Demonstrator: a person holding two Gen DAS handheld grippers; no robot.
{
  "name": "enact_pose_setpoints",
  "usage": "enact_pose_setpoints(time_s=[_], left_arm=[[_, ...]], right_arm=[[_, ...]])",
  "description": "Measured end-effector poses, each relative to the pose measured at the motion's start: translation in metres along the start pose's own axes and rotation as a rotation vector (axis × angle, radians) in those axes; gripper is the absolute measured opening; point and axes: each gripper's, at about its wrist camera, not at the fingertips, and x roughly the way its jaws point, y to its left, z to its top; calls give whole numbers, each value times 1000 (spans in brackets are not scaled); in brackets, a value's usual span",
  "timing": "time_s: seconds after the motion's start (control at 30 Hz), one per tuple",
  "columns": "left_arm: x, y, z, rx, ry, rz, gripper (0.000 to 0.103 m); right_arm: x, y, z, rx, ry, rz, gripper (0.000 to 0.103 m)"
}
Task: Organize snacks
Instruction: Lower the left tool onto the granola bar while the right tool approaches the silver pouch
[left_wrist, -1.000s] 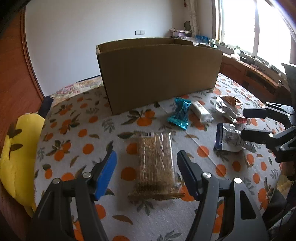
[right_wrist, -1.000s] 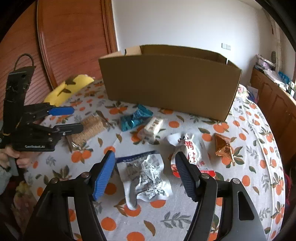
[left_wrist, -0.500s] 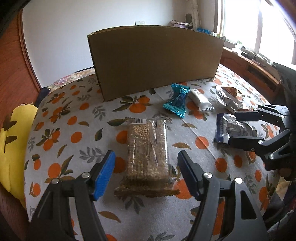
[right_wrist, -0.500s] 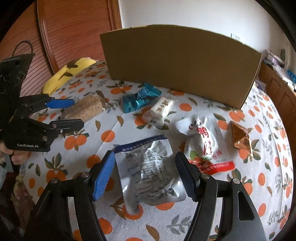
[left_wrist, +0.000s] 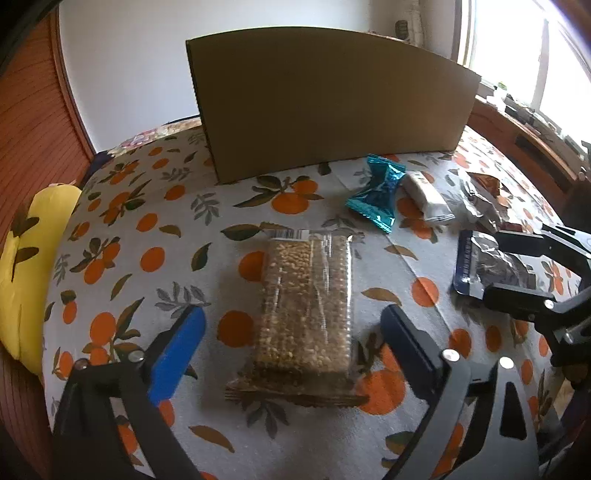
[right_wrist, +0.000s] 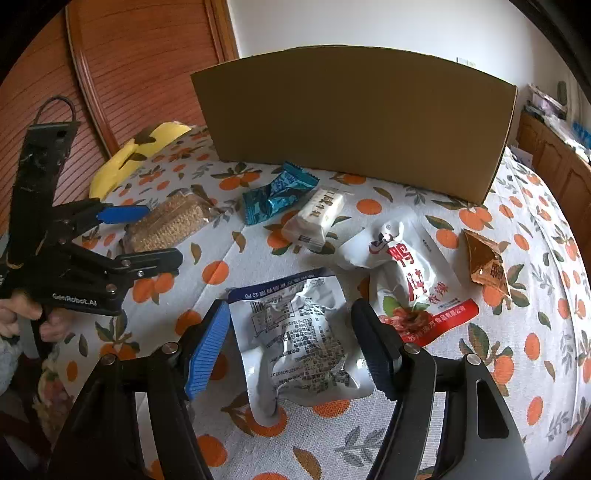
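Behind the snacks stands a cardboard box (right_wrist: 354, 122), inside hidden; both grippers' fingers (left_wrist: 177, 343) apart, empty.

Bright daylight from a blown-out window (left_wrist: 524, 44) — sharp centre, fisheye-bent, dark-cornered edges.

Left gripper (left_wrist: 291, 332), jaws just widened, astride clear-wrapped grain bar (left_wrist: 306, 306) on orange-print tablecloth (left_wrist: 122, 236).

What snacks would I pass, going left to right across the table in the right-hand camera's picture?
Clear-wrapped grain bar → teal packet → small white bar → silver pouch → white-and-red pouch → orange-brown triangular packet.
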Motion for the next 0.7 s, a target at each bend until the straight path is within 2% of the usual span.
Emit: enact_pose_setpoints(time_s=[0.2, 0.7], left_arm=[[1, -3, 0, -8, 9, 11, 103], [0, -6, 0, 11, 60, -5, 100]], right_arm=[[0, 1, 0, -4, 1, -6, 70], [0, 2, -1, -8, 0, -11, 70]])
